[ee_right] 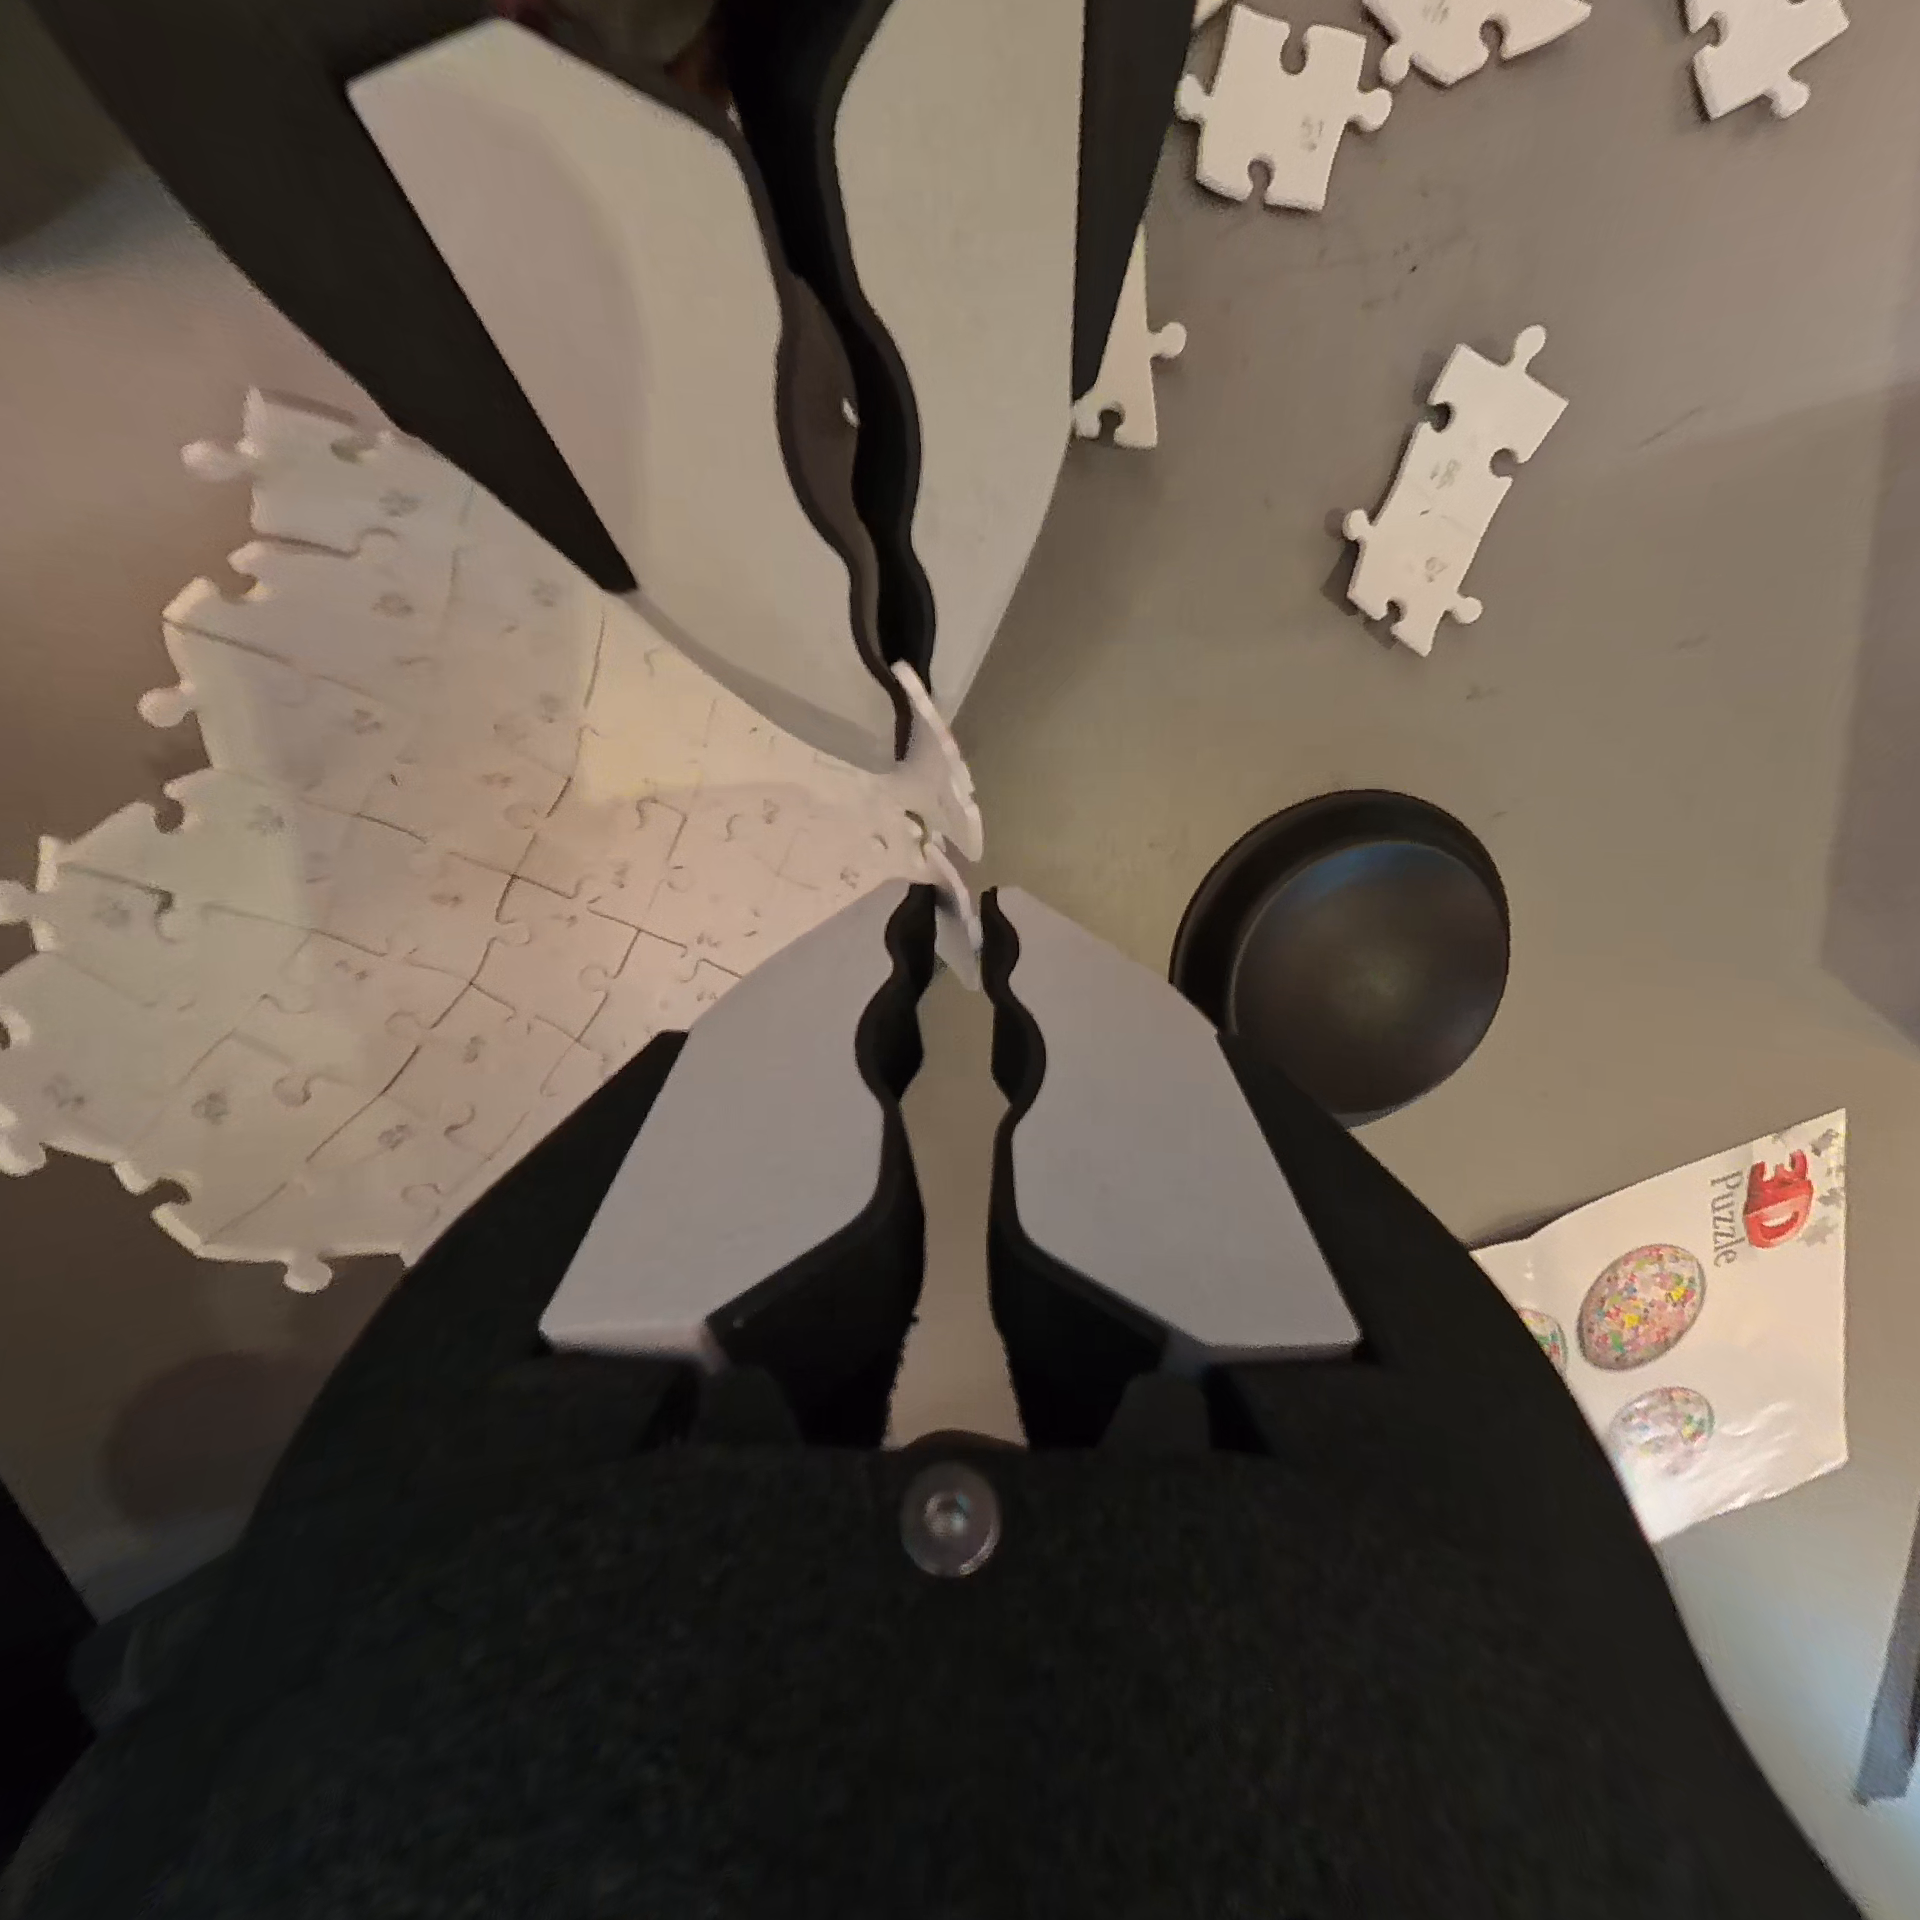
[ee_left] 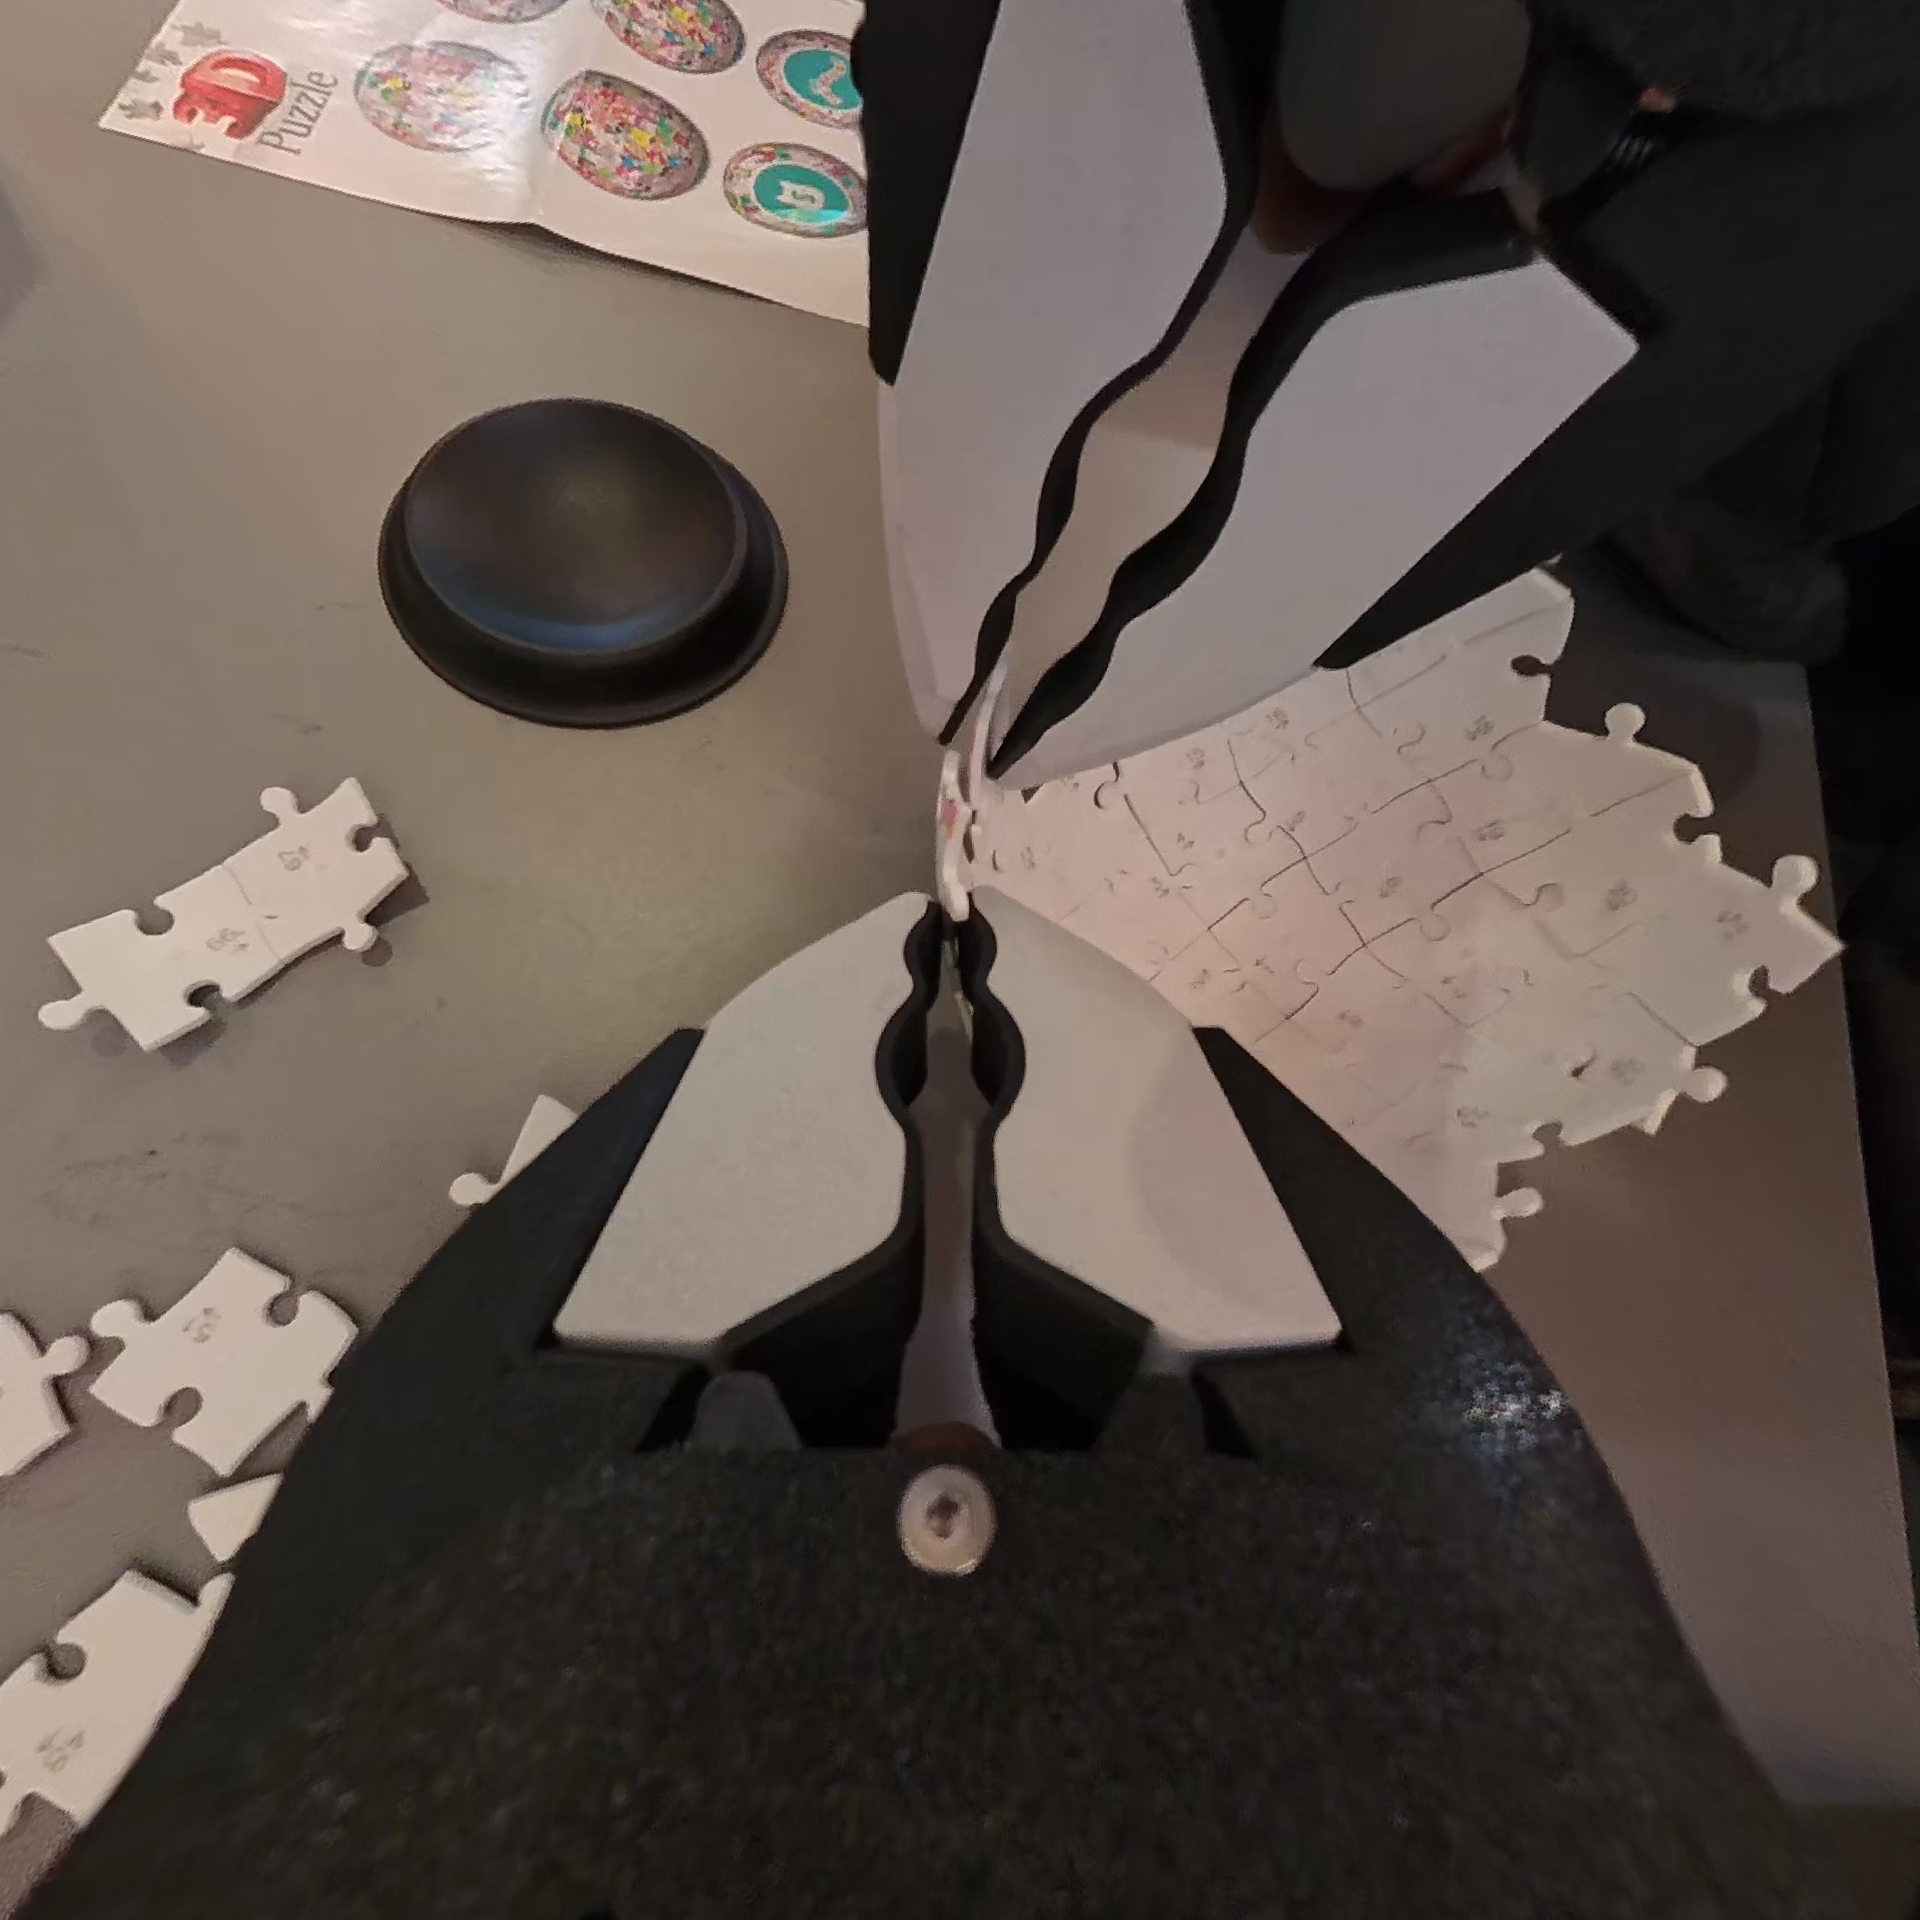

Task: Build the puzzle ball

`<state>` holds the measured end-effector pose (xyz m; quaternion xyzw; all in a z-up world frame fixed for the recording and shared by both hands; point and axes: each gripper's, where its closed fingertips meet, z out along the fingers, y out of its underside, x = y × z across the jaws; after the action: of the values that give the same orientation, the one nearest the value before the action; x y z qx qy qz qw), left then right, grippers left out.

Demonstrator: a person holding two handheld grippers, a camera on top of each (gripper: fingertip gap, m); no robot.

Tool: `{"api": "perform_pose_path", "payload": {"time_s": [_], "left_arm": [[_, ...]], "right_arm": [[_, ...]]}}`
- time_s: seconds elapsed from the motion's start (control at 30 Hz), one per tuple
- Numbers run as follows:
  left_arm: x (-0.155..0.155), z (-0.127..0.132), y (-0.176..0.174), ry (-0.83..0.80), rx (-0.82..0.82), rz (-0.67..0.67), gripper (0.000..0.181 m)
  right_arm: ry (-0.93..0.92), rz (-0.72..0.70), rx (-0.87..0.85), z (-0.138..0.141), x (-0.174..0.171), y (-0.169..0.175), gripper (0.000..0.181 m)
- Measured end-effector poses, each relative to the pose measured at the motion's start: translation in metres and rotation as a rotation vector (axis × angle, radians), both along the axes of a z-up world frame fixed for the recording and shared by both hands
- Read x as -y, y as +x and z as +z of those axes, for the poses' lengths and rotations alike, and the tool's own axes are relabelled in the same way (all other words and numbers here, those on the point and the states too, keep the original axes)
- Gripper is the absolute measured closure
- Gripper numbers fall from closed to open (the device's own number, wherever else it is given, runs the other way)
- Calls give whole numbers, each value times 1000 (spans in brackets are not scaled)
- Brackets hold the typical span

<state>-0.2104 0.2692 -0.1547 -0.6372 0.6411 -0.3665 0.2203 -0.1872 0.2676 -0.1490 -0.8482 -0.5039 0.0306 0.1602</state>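
We hold the half-built puzzle shell (ee_left: pixel 1403 935) up off the counter (ee_left: pixel 260 520) between our two claws, its blank white inner side facing both cameras. The left claw (ee_left: pixel 951 920) is closed down on the shell's near rim, its tips pinching the thin edge of a piece. The right claw (ee_right: pixel 956 914) meets it from the opposite side; in the left wrist view it reaches in from the top (ee_left: pixel 977 738) and is clamped on the same rim, just beside our left tips. So the two grips sit almost touching, with a single edge piece (ee_right: pixel 940 774) standing on end between them.

The relation that matters is this: the rim runs straight from one claw to the other, so its long axis lies along the line joining the two sets of tips, and the bulk of the shell fans away to one side, to the right of the left claw and to the left of the right claw. Both claws are equally close to the joint, so either could press the piece home, we judge.

The black round stand (ee_left: pixel 582 561) sits empty on the counter, left of the joint in the left wrist view. Loose pieces lie farther left, among them a joined pair (ee_left: pixel 229 914) and a single piece (ee_left: pixel 223 1351). The printed instruction sheet (ee_left: pixel 499 125) lies at the far edge.
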Motion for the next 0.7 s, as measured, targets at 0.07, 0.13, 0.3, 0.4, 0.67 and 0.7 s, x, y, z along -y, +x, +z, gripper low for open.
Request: {"api": "perform_pose_path", "payload": {"time_s": [0.07, 0.13, 0.3, 0.4, 0.67, 0.7], "left_arm": [[-1, -1, 0, -6, -6, 6, 179], [-1, -2, 0, -15, -10, 11, 179], [-2, -5, -1, -35, -27, 23, 179], [-4, -7, -2, -43, -40, 33, 179], [-4, -9, -2, -60, -43, 40, 179], [-4, -8, -2, -64, -41, 40, 179]], "right_arm": [[3, 2, -21, -1, -1, -1, 173], [9, 13, -25, -3, -1, -2, 173], [39, 43, 17, -5, -1, -3, 174], [61, 47, 48, -7, -3, -4, 174], [77, 24, 74, -9, -9, -2, 169], [81, 23, 74, -9, -10, -2, 168]]}}
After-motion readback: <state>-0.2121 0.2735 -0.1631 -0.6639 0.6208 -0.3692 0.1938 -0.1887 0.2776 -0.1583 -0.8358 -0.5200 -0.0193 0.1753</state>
